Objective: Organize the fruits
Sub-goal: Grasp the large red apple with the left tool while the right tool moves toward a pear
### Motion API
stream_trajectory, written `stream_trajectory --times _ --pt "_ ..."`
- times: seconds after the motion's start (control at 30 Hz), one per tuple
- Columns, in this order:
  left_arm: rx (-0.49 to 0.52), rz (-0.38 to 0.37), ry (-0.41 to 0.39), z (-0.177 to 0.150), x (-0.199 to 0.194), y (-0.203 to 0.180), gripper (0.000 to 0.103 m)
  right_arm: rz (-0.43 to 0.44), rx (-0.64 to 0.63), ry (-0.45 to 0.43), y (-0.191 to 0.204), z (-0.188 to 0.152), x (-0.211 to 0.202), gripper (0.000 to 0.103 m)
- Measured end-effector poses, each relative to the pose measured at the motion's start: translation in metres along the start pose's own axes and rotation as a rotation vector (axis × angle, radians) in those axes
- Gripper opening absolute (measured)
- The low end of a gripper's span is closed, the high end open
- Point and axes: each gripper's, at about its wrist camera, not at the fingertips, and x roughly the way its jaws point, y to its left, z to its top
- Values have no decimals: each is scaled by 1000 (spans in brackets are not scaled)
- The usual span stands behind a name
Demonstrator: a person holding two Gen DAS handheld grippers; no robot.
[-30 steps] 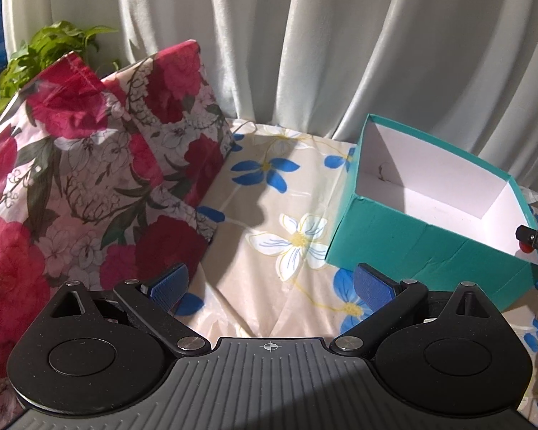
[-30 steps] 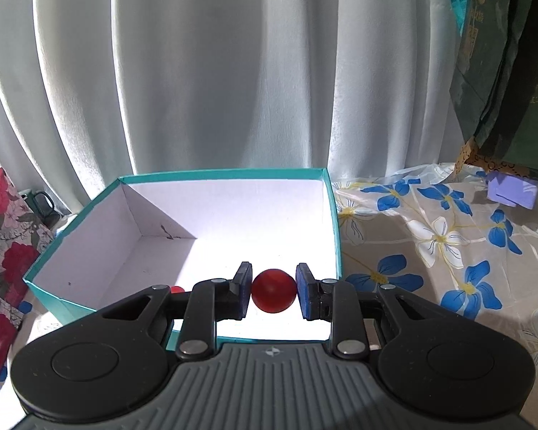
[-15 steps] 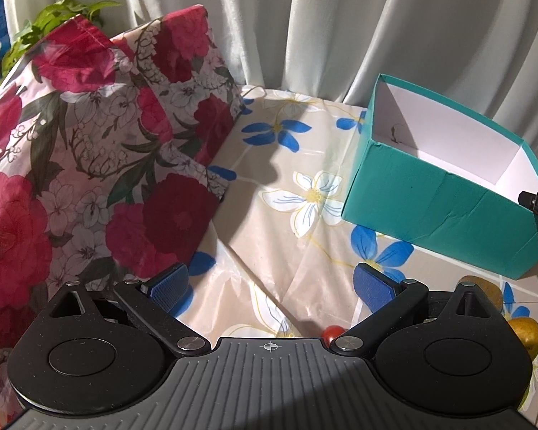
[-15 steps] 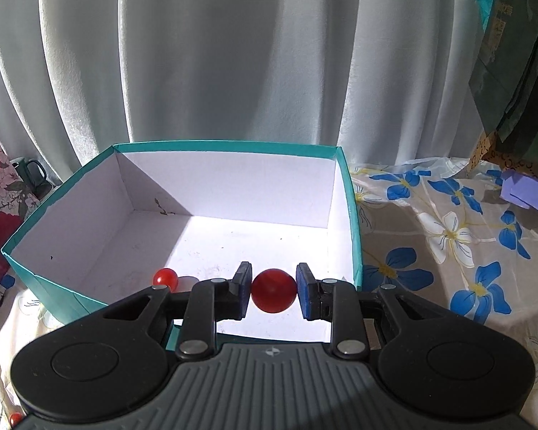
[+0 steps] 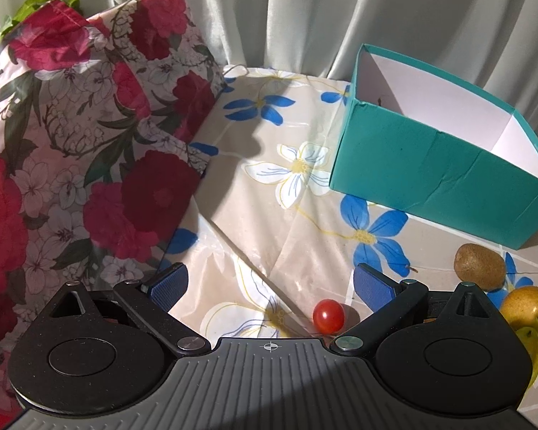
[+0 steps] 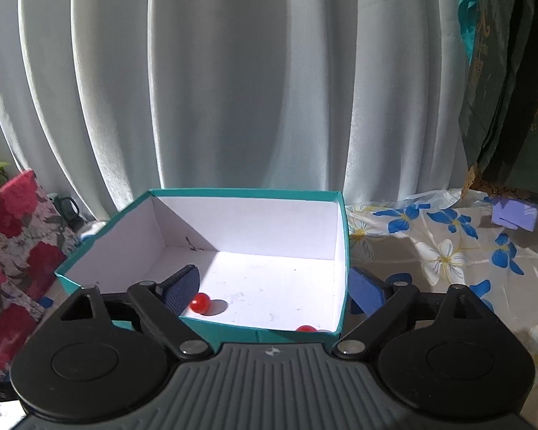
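White pleated curtain (image 6: 233, 89) fills the background behind the teal box (image 5: 430, 165). The box is my landmark.

Surface (image 5: 269, 222) wears a beige cloth with blue and white flowers; the box sits on it, open top, white inside.

Left of the box: a red-rose floral bag (image 5: 82, 143), bulky, with green leaves (image 5: 43, 3) poking out behind it. Well right of the box, at the far edge: a dark green bag (image 6: 513, 89) and a small lavender paper box (image 6: 514, 215).

Left hand-held gripper (image 5: 269, 283): jaws spread wide, nothing between the pads, hovering over bare cloth in front of the box's near-left corner. A cherry tomato (image 5: 328, 316) lies on the cloth in front of the box, just inside the right finger, low in the gap and not touched.

Right hand-held gripper (image 6: 272, 286): jaws opening, already wide, pads clear of everything. It straddles the near wall of the box: left pad over the box interior, right pad outside the right wall.

Inside the box: one red cherry tomato (image 6: 200, 303) on the floor just beside the right gripper's left pad, and a second tomato (image 6: 306, 329) against the near wall, half hidden by the rim.

In front of the box on its right side: a kiwi (image 5: 480, 265), then a yellow pear (image 5: 525, 307), with a green fruit (image 5: 529, 344) touching the pear, mostly hidden by the left gripper's body.
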Motion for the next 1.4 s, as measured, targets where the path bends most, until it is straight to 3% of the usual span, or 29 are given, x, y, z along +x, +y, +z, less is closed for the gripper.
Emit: stream_trajectory --times 0.03,0.1,0.27,0.43,0.67,0.97,1.3,1.33,1.4 --pt "6 -3 2 -2 2 -1 101 28 28 -42 -2 -2 -12 102" --pt "17 -5 14 -5 7 -3 101 93 60 -104 -3 -11 -33 103" --pt "31 26 53 -7 21 -9 101 154 61 -4 3 -28 -42 103" --pt "34 22 62 -4 23 -7 101 138 104 30 -6 -39 -44 103" --pt "145 -174 22 -15 -2 -24 101 78 89 59 -9 -49 -47 103" --pt "245 -263 13 -35 -11 -45 101 60 84 56 -9 -48 -57 103" --pt "320 -257 43 -50 1 -64 100 20 88 89 -14 -56 -59 103" --pt "331 -259 45 -51 2 -66 98 15 90 91 -14 -57 -59 103" --pt "351 -260 62 -53 6 -70 84 8 96 94 -16 -59 -61 103"
